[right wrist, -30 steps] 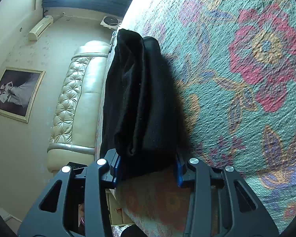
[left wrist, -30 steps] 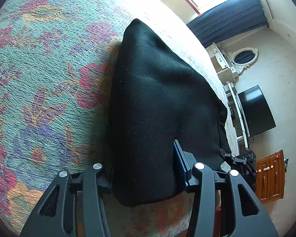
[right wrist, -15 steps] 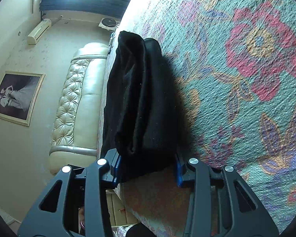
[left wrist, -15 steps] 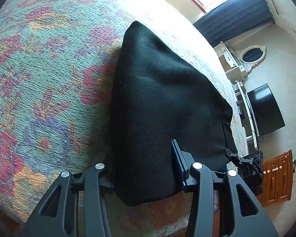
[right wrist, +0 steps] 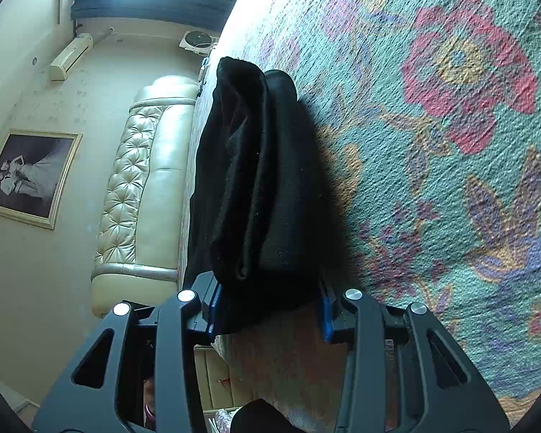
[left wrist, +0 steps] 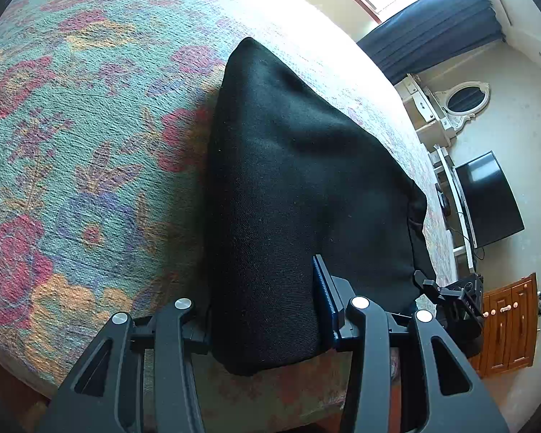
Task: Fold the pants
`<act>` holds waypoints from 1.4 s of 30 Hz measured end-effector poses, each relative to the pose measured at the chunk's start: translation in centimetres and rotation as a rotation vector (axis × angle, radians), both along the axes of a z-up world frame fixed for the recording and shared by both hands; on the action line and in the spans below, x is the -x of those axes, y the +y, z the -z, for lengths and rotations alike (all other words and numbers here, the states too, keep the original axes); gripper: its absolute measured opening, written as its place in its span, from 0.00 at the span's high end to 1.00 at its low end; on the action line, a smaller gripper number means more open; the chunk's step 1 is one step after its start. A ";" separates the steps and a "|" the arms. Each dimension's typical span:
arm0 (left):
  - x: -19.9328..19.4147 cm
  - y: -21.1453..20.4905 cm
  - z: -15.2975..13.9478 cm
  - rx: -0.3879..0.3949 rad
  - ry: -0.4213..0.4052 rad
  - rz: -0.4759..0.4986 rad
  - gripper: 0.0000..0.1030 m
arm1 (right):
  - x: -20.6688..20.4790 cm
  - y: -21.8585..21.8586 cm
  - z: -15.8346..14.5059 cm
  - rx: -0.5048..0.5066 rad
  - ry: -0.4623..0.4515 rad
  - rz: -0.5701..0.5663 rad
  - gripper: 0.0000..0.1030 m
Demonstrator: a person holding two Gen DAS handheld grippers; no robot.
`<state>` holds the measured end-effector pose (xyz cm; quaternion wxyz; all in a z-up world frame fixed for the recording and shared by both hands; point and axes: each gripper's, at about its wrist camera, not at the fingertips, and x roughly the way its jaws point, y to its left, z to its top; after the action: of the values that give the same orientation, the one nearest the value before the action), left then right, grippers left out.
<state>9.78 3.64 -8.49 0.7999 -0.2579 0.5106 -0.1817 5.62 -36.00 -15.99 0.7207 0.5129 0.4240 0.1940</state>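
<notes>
My left gripper (left wrist: pixel 263 310) clamps the near edge of the black pants (left wrist: pixel 299 187), folded on the floral bedspread (left wrist: pixel 90 144); my right gripper (right wrist: pixel 268 301) pinches their layered corner (right wrist: pixel 259 180).

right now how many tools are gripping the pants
2. The left tool clamps one near end of the folded black pants on the bed; the right tool clamps the other near end.
</notes>
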 end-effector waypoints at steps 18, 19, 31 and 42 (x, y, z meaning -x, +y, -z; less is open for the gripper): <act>-0.6 0.5 -0.1 -0.011 0.017 0.002 0.57 | 2.3 0.5 0.0 -0.006 0.014 0.001 0.62; -0.7 0.5 -0.1 -0.012 0.018 0.001 0.57 | 2.4 0.5 0.1 -0.006 0.015 0.001 0.62; -1.1 0.7 -0.2 -0.014 0.023 0.005 0.57 | 3.9 0.3 0.4 -0.017 0.025 0.000 0.62; -1.2 0.7 -0.2 -0.015 0.023 0.006 0.57 | 4.4 0.1 0.6 -0.022 0.030 0.001 0.62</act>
<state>10.95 4.36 -8.30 0.7953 -0.2524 0.5219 -0.1771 1.26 -35.94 -16.61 0.7087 0.5240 0.4322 0.1909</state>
